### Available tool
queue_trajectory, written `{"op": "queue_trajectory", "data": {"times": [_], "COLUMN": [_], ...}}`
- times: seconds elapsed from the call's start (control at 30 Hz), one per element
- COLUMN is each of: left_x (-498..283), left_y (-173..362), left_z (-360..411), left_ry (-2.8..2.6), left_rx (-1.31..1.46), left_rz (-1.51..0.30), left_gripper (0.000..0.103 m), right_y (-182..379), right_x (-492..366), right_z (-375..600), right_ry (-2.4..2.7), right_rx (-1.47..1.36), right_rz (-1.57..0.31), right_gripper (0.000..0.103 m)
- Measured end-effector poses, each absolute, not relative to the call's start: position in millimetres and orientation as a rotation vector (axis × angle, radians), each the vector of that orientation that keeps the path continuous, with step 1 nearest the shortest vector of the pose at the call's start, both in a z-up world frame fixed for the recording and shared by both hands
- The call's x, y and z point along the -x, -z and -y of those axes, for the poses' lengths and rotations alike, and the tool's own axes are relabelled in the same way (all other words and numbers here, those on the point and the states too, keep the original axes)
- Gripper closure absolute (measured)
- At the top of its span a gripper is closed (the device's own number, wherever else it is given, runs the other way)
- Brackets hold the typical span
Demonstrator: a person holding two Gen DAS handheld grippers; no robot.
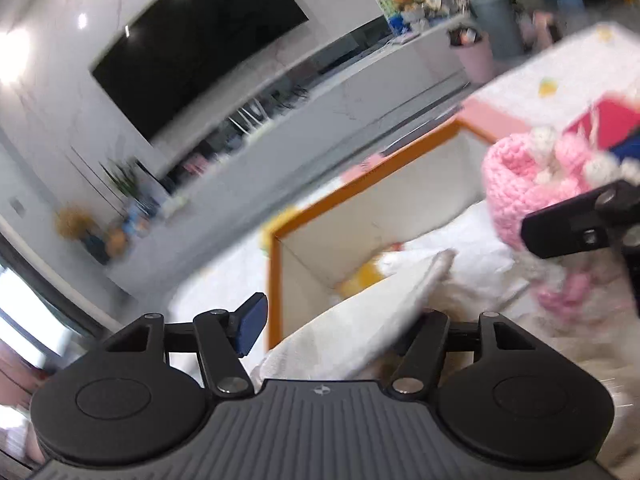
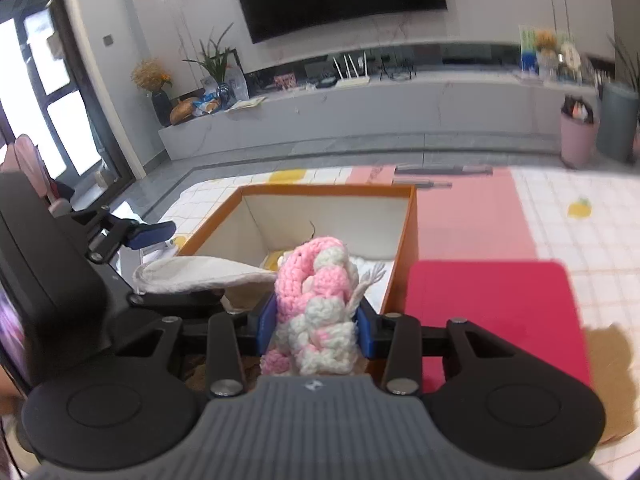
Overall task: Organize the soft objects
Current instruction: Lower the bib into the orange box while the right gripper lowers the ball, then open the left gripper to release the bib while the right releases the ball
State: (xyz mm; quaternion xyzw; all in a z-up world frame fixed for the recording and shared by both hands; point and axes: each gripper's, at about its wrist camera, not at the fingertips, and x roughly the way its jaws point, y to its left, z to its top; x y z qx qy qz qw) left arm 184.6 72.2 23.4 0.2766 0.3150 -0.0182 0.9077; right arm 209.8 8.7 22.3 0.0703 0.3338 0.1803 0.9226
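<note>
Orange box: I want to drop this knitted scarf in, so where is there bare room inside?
The orange box is bare along its far wall and left inner wall. White fabric and something yellow crowd the near floor; the white cloth covers the near-left corner. The pink-and-white knitted scarf hangs above.

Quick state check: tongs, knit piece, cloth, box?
Right tongs: shut on the pink and white crocheted scarf, held above the box's near edge.
Left tongs: white fabric cloth lies between the fingers; grip unclear.
Orange-rimmed cardboard box: open, cloth items inside.
Red flat lid: lying beside the box.
</note>
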Motion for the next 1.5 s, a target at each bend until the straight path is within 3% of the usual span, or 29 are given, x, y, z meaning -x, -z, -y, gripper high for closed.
{"op": "queue_trajectory", "data": {"times": [0.3, 0.43, 0.63, 0.93, 1.17, 1.5], "left_x": [-140, -124, -115, -119, -124, -127], "left_y": [-90, -95, -90, -79, -73, -63], "left_z": [-147, -166, -199, -217, -237, -240], "left_ry": [0.029, -0.095, -0.08, -0.142, -0.127, -0.126], "left_rx": [-0.207, -0.162, 0.129, 0.097, 0.199, 0.227], "left_rz": [-0.663, -0.716, -0.721, -0.69, -0.72, -0.757], "left_gripper": [0.021, 0.023, 0.023, 0.025, 0.025, 0.025], "right_y": [-51, -59, -63, -38, 10, 43], "right_x": [-185, -180, -176, -217, -262, -275], "right_z": [8, 7, -12, -79, -133, -168], "right_ry": [-0.357, -0.35, -0.353, -0.439, -0.458, -0.425], "right_rx": [-0.16, -0.155, -0.152, -0.194, -0.034, 0.057], "right_rz": [-0.666, -0.663, -0.708, -0.821, -1.036, -1.042], "right_gripper": [0.063, 0.063, 0.063, 0.063, 0.063, 0.057]}}
